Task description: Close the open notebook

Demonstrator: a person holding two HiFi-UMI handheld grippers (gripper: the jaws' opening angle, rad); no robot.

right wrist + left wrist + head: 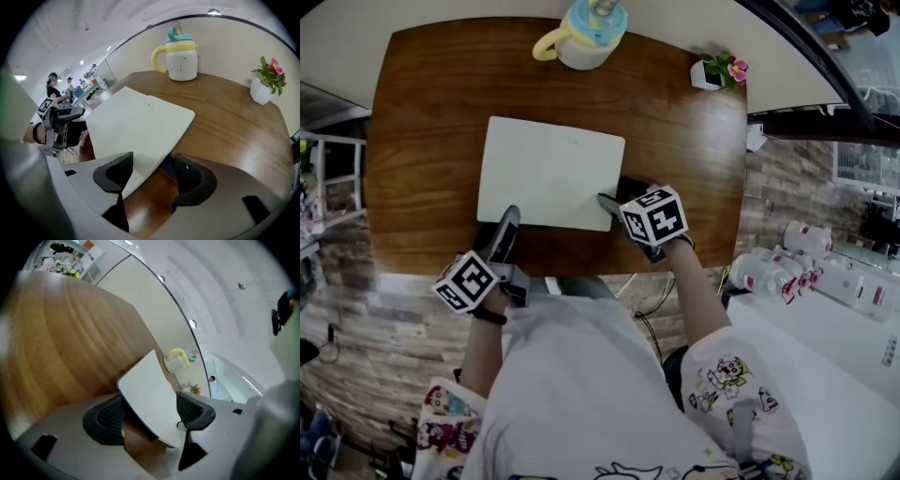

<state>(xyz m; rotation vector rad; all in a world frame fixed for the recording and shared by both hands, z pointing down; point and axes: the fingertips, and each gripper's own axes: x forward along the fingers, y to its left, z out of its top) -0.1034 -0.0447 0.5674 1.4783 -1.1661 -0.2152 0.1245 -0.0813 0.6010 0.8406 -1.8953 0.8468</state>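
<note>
The white notebook point(548, 173) lies on the wooden table point(422, 141) as one plain rectangle, with no pages showing. My left gripper point(504, 227) is at its near left corner, jaws wide apart. In the left gripper view that corner of the notebook point(150, 394) reaches in between the pads of the left gripper point(150, 416). My right gripper point(619, 197) is at the near right corner and is open too. There the notebook point(136, 124) has its edge between the jaws of the right gripper point(150, 171), one pad over the cover, the other beside the edge.
A white mug point(586, 33) with a yellow handle and teal lid stands at the table's far edge. A small potted flower point(717, 70) is at the far right corner. White bottles point(787, 262) sit on a counter to the right. The person's body is close to the near edge.
</note>
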